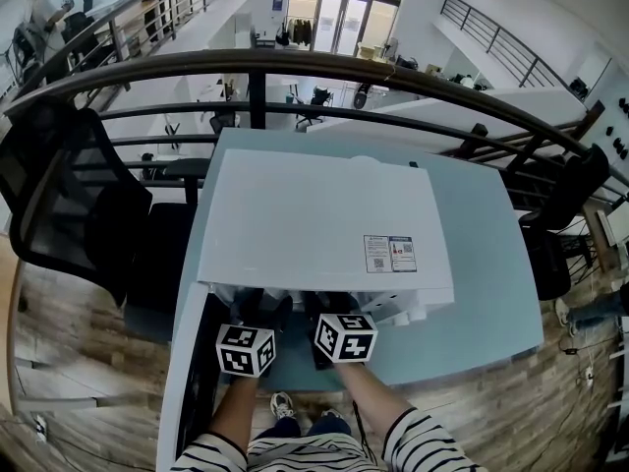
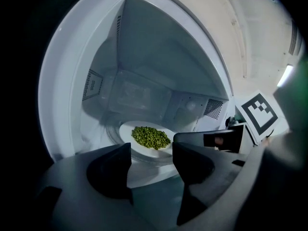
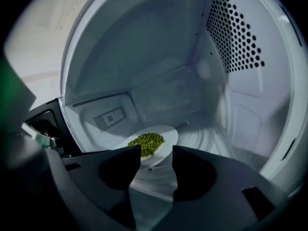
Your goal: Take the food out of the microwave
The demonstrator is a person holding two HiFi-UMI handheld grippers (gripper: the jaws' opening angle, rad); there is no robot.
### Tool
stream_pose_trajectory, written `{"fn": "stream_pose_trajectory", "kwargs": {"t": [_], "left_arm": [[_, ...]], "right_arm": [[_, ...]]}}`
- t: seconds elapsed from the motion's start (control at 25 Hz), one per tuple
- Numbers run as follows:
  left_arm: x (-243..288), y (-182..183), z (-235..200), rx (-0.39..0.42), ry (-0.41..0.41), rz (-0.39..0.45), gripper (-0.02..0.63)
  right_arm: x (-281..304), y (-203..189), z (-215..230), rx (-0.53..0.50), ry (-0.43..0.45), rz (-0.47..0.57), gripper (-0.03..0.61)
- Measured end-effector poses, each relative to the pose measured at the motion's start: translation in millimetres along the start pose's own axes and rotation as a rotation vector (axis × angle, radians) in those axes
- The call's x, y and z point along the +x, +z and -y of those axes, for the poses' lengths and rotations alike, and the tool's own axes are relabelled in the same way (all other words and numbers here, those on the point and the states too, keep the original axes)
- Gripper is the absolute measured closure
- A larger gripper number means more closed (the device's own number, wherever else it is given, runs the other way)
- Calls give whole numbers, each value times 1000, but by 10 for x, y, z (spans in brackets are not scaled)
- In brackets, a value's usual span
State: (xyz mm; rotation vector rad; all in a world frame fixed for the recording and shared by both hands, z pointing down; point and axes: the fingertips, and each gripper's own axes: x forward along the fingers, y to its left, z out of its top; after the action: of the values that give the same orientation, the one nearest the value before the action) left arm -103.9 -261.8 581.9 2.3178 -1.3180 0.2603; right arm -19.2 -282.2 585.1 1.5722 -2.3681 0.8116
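- At the microwave's (image 1: 324,224) mouth, you hold both tongs side by side, pointed into the cavity. The door (image 1: 194,362) hangs open at your left.
- The left gripper (image 2: 151,154) is released — jaws spread wide, with only air between them.
- The right gripper (image 3: 153,154) is released too, its jaws apart and empty.
- The food is still inside: a heap of peas (image 2: 150,137) on a white plate (image 2: 126,133). The plate rests on the turntable (image 3: 207,134), well beyond both sets of jaws.
- The step in hand, as I judge it, is the reach in. Nothing is gripped yet, so the taking-out has not begun.
- The next move is likely to push one gripper forward and low until the plate's near rim sits between its jaws. Then close on the rim.
- Keep the plate level as you draw it out — the peas are loose and would probably roll off at a tilt.
- Mind the cavity's sill and the other gripper just beside you.
- The table (image 1: 491,293) in front of the microwave is the likely place to set the plate down.
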Motion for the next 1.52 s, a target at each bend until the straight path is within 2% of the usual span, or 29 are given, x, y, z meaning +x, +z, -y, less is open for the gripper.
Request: {"fn": "stream_pose_trajectory", "kwargs": {"t": [0.2, 0.72, 1.0, 1.2, 1.36, 1.52], "left_arm": [[-90, 22, 94, 2, -6, 5, 359], [-321, -211, 358, 10, -18, -31, 359], [-380, -242, 386, -4, -29, -17, 359], [-400, -198, 259, -96, -24, 16, 359], [-331, -181, 100, -235, -3, 36, 360], [-264, -223, 14, -349, -7, 42, 390]], "right_arm": [[-153, 21, -55, 11, 23, 12, 371], [-545, -280, -51, 37, 25, -13, 371], [-609, -347, -34, 52, 22, -12, 371], [-598, -306, 93, 140, 4, 19, 385], [-539, -320, 242, 267, -13, 30, 412], [-492, -302, 296, 361, 1, 59, 437]]}}
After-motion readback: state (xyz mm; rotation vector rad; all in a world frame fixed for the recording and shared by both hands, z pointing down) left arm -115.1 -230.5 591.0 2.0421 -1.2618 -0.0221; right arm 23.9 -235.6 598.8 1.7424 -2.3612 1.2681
